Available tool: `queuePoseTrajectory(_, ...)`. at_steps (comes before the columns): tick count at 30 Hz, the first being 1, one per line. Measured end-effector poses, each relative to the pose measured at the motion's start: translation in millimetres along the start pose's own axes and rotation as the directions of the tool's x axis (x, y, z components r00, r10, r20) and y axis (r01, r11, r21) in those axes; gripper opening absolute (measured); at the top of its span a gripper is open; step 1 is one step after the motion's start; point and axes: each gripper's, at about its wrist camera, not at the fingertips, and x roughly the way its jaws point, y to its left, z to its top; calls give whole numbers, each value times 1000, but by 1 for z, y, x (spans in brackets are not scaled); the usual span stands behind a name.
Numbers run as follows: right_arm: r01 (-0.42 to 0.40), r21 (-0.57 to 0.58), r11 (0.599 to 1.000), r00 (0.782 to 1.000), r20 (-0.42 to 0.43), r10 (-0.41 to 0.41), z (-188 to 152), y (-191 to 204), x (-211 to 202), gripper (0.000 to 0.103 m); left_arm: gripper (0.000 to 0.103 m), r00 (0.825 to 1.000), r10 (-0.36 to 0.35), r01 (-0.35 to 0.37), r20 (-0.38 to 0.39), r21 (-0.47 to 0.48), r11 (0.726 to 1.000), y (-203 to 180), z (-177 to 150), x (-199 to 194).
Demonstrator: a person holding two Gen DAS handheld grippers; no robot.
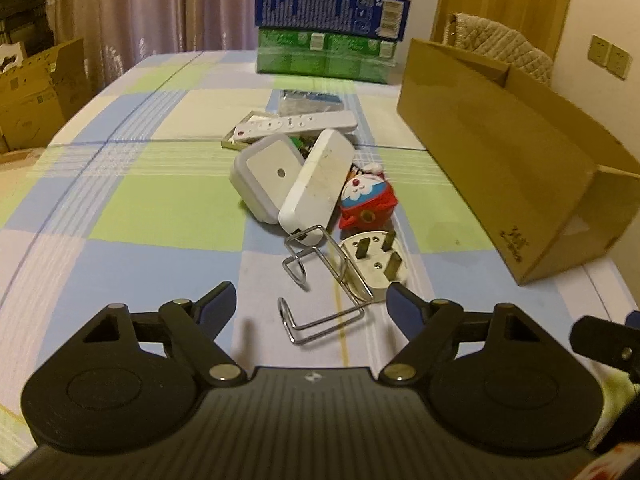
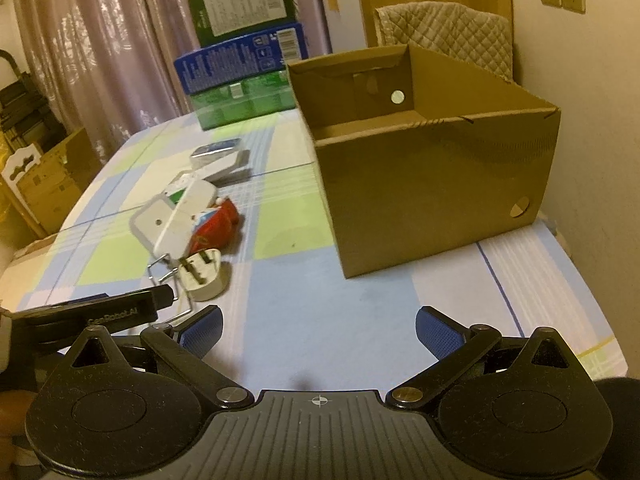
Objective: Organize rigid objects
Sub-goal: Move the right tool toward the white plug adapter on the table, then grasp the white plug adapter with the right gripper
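Here both tools [image 1: 311, 300] [image 2: 319, 326] gape empty, wire rack [image 1: 320, 280] just beside cardboard box [image 2: 432, 176].

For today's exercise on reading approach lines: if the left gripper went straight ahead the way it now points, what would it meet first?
Most likely the bent wire rack, lying between the open left gripper fingertips, just before the white plug. Height above the table is unclear.

Both hand-held grippers [image 1: 311, 300] [image 2: 319, 326] wide open
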Motion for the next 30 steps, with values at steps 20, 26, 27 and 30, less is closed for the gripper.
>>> queuePoseTrajectory(20, -40, -106, 994, 999, -41, 36, -3, 25, 33, 100, 54, 1000, -5, 7, -26, 96, 995, 25, -8, 22)
queuePoseTrajectory(26, -55, -130, 990, 998, -49, 49, -3, 35, 40, 100, 49, 999, -35, 39, -27, 156, 987, 27, -4, 20)
queuePoseTrajectory(27, -61, -137, 989, 997, -50, 55, -3, 37, 41, 100, 49, 999, -35, 39, -28, 167, 985, 29, -3, 18)
queuePoseTrajectory(30, -79, -172, 982, 996, -50, 72, -2, 46, 47, 99, 49, 999, -34, 40, -31, 197, 980, 41, 0, 13)
